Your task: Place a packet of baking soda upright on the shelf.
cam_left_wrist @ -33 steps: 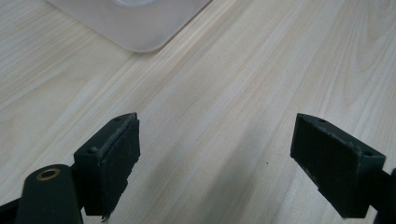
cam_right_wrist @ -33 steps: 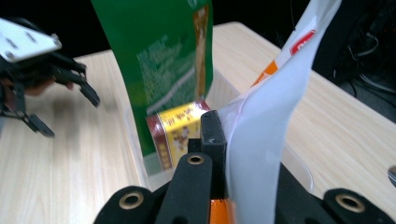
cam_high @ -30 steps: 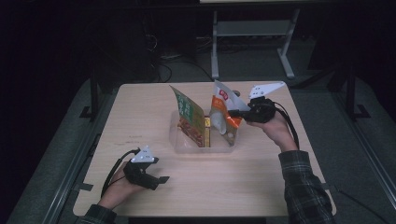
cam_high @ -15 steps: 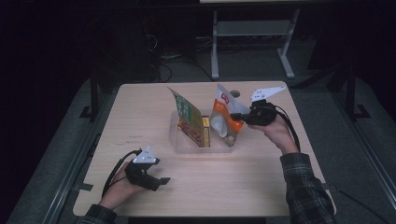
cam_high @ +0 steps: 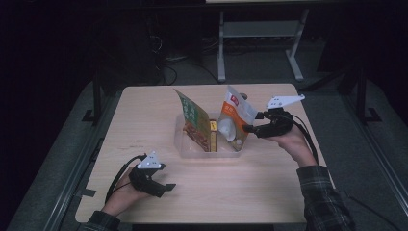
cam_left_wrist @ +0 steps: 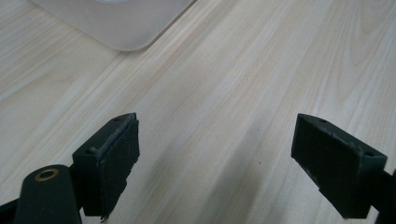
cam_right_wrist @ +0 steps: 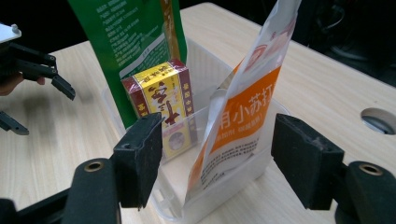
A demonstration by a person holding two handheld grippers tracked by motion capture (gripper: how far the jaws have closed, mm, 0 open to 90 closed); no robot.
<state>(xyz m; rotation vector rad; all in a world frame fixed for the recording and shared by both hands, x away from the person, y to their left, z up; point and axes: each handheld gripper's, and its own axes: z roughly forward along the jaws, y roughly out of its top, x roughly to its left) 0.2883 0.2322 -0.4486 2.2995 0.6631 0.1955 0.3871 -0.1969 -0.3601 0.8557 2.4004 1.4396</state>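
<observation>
Right hand-held gripper (cam_high: 249, 129): I hold it level, pointing at the bin; its jaws have just been opening, let go, the orange pouch (cam_right_wrist: 238, 116) standing between them.
Bin (cam_high: 185, 144): the pouch stands inside, right in front.
Left hand-held gripper (cam_high: 168, 187): jaws wide apart, low over the counter (cam_left_wrist: 243, 70).

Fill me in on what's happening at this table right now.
A person is packing a clear plastic bin with two handheld grippers. The right gripper has just been opening around the orange and white pouch, which now stands in the bin between its parted jaws, pads off it. A green packet and a yellow and maroon box already stand inside. The left gripper rests open on the wooden table, holding nothing.
</observation>
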